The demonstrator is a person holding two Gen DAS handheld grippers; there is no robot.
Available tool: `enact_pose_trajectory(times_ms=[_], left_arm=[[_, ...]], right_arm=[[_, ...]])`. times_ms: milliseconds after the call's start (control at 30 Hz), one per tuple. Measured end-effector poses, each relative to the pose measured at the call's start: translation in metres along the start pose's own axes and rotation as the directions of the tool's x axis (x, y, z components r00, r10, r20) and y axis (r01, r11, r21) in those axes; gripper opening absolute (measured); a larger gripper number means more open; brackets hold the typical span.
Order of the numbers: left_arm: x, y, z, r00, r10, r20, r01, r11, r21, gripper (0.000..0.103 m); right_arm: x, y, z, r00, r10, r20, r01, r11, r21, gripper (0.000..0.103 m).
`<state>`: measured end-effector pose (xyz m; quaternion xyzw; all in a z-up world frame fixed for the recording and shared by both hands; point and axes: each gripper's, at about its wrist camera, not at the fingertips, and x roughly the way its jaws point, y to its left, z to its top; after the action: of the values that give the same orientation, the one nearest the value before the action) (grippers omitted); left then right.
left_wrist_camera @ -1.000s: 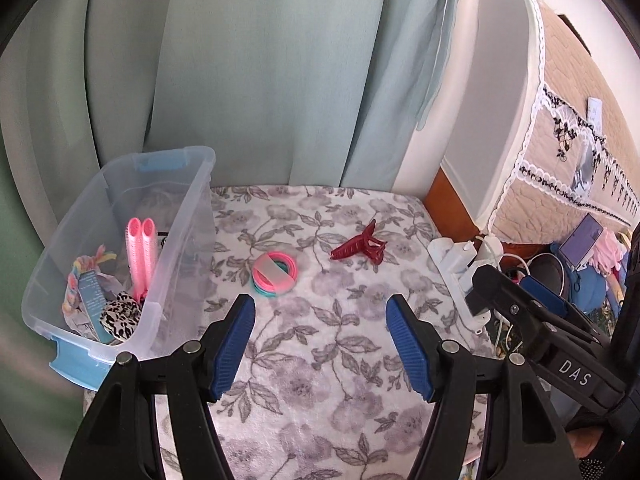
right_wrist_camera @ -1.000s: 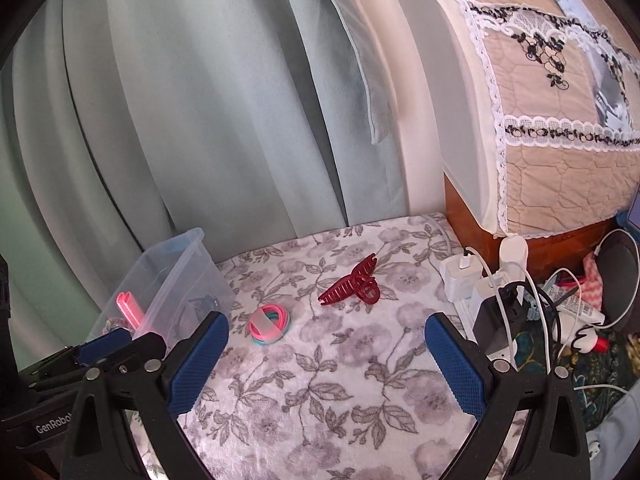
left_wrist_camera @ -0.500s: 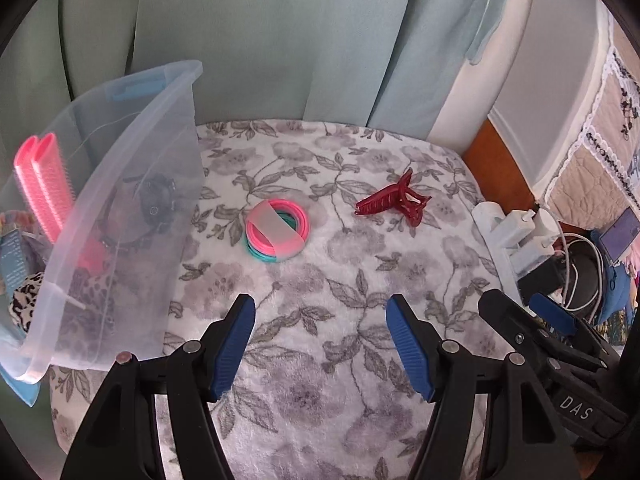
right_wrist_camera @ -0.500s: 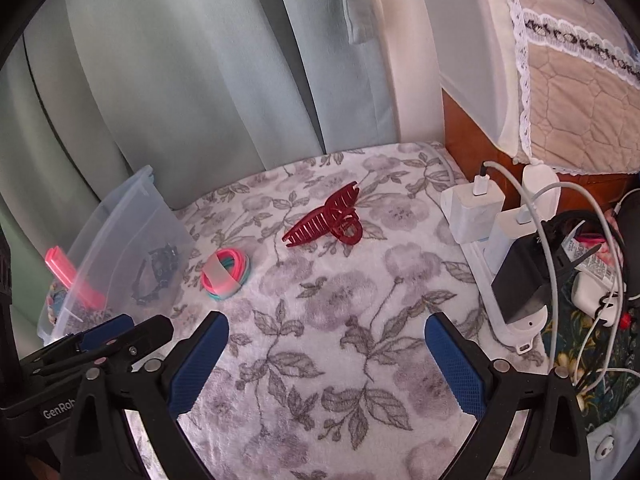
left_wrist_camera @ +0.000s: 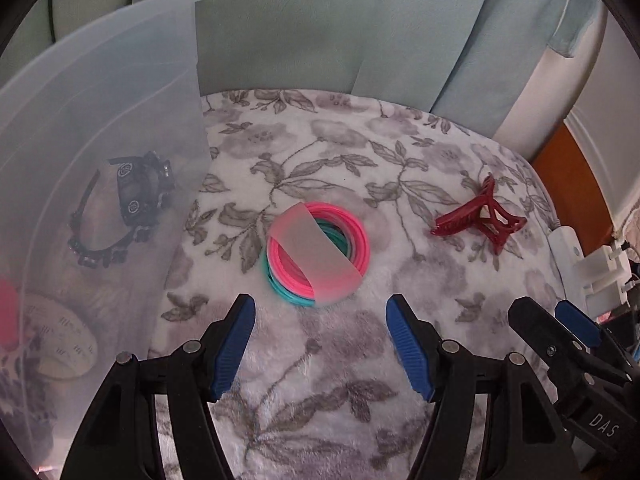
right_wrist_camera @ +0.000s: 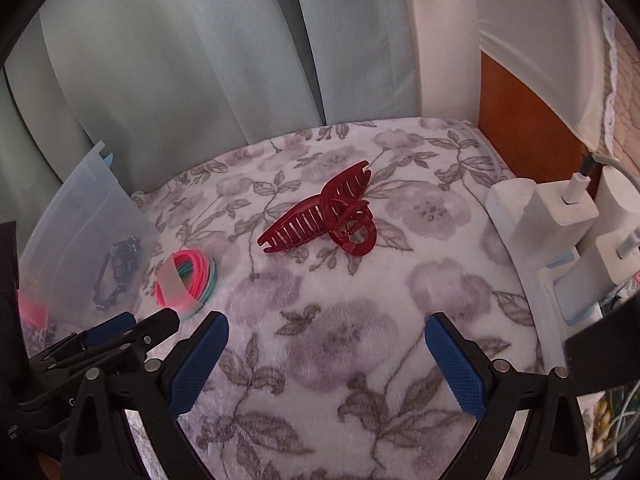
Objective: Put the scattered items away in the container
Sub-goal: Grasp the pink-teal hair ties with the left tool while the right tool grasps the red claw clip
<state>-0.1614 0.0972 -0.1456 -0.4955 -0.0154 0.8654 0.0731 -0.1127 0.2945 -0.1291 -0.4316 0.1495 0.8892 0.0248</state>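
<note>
Left gripper (left_wrist_camera: 320, 344): jaws apart, empty; hair-tie bundle (left_wrist_camera: 318, 254) at 12 o'clock, container (left_wrist_camera: 120, 120) at 9. Right gripper (right_wrist_camera: 326, 360): apart, empty; claw clip (right_wrist_camera: 320, 220) at 12. Risk: pads may snag the plush blanket (left_wrist_camera: 320, 380) or scatter loose ties.

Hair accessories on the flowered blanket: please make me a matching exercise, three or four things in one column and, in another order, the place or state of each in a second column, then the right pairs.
Things:
1. bundle of hair ties
2. red claw clip
3. black headband
4. left gripper

Places or states:
A. inside the clear container
B. open, holding nothing, just short of the pink and teal rings
C. on the blanket, ahead of the right gripper
D. on the blanket, beside the container wall, wrapped with a translucent band

Pairs: 1-D, 2-C, 3-A, 4-B
</note>
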Motion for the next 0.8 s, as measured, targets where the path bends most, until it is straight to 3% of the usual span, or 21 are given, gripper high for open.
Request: enact_pose_trajectory(times_ms=[367, 800], left_arm=[[0.043, 0.0, 0.015, 1.0, -0.008, -0.006, 0.008, 1.0, -0.006, 0.072], [0.051, 0.002, 0.021, 0.996, 0.026, 0.086, -0.028, 0.999, 0.016, 0.075]], right_arm=[[0.056, 0.002, 0.025, 1.0, -0.005, 0.0, 0.005, 1.0, -0.028, 0.1], [0.084, 0.008, 0.043, 0.999, -0.02, 0.039, 0.021, 0.999, -0.036, 0.103]])
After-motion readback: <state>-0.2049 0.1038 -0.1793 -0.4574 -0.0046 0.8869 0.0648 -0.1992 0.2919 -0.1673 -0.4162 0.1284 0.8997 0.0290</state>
